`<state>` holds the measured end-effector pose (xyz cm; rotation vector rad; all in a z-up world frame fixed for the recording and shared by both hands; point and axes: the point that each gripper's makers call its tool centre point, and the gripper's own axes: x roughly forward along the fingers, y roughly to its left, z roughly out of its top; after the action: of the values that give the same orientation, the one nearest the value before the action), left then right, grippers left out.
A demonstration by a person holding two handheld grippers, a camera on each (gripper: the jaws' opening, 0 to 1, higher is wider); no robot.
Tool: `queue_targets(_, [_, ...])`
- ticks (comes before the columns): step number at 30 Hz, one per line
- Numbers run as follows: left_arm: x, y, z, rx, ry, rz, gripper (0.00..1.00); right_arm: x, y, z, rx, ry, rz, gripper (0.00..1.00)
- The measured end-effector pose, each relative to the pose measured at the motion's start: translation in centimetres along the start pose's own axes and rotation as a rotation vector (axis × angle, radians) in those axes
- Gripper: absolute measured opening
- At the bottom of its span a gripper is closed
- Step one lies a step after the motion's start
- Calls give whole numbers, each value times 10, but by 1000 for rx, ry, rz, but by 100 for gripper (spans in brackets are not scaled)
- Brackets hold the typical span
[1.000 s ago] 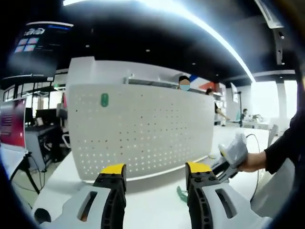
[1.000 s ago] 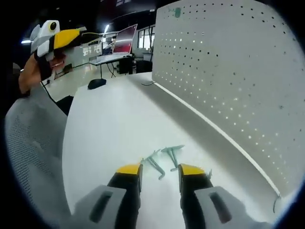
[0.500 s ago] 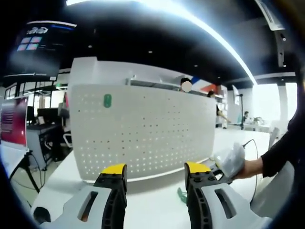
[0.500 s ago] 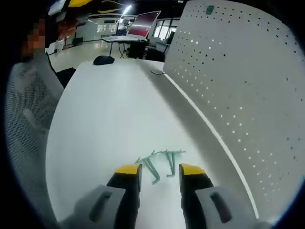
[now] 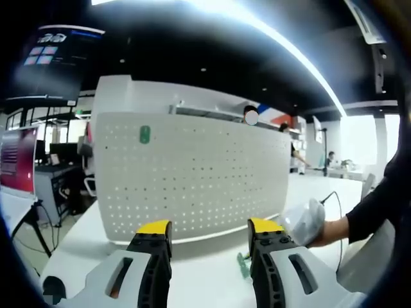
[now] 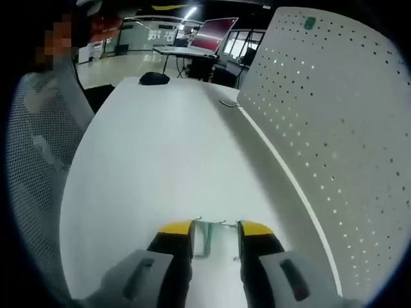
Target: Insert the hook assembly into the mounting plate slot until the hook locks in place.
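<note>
We've got the right claw low over the white counter, its yellow-tipped jaws apart and straddling the pale green hooks lying flat between them; nothing gripped yet. The perforated mounting plate stands upright along the counter's far edge, well apart from the hooks, with one green piece already seated near its top corner. Our left claw hangs spread and empty, facing the plate square on, a sliver of green hook just by its right jaw.

The risk, as we judge it: two hooks seem to lie tangled together, so closing now may pinch both or skid one away across the smooth counter. A crooked grip would likely leave the hook misaligned with its slot.
</note>
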<state>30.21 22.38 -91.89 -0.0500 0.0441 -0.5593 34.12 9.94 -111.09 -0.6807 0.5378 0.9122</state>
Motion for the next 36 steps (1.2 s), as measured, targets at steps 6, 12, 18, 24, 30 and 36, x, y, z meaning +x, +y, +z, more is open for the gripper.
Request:
queue_targets(6, [0, 1, 0, -7, -1, 2, 48, 6, 10, 5, -73, -2, 37, 17])
queue_targets(12, [0, 0, 0, -11, 2, 0, 47, 7, 10, 3, -63, 4, 37, 13])
queue_targets(18, [-1, 0, 0, -13, 1, 0, 46, 4, 10, 0, -49, 3, 34, 8])
queue_targets(24, [-1, 0, -1, -13, 5, -2, 46, 3, 14, 0, -50, 3, 42, 5])
queue_targets(30, [-1, 1, -1, -13, 3, -1, 45, 2, 17, 3, -35, 2, 54, 5])
queue_targets(36, [-1, 1, -1, -15, 3, -1, 45, 3, 21, 5, -16, 10, 72, 3])
